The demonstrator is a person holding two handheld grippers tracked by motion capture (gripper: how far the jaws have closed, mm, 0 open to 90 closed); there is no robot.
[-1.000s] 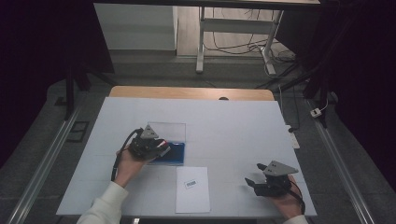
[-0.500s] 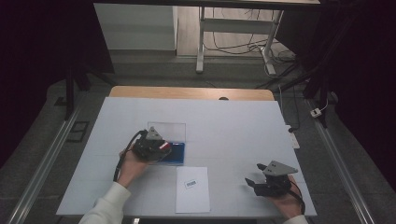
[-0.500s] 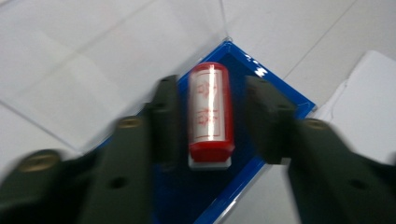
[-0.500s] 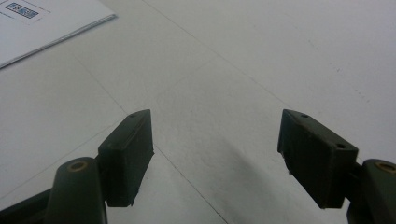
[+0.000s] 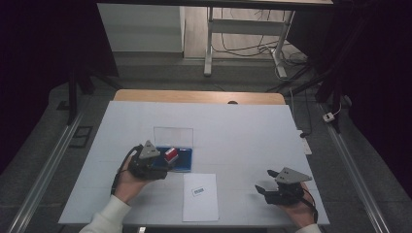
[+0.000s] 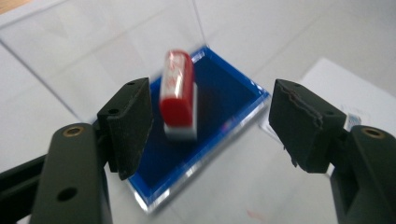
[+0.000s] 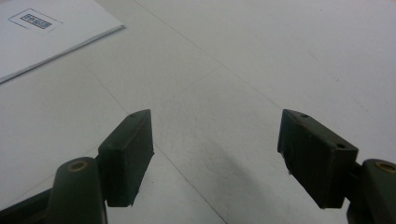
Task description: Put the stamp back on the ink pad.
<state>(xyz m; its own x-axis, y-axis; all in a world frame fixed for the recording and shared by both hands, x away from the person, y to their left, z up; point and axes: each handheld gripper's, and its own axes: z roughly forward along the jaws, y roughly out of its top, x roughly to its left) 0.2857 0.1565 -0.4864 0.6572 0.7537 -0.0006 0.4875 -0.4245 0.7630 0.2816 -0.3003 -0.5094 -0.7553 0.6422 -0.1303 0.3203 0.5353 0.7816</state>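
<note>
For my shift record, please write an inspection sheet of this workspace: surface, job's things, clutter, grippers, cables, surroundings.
Surface: white table top, wooden strip at far edge.
Job's things: red stamp stands on blue ink pad, clear lid upright behind; white paper sheet with small printed label nearby.
Clutter: nothing seen.
Grippers: left gripper open, jaws have just been opening, stamp free between them; right gripper open, empty.
Cables: black cable trails from left gripper; floor cables beyond table.
Surroundings: dark room, metal frame legs.
</note>
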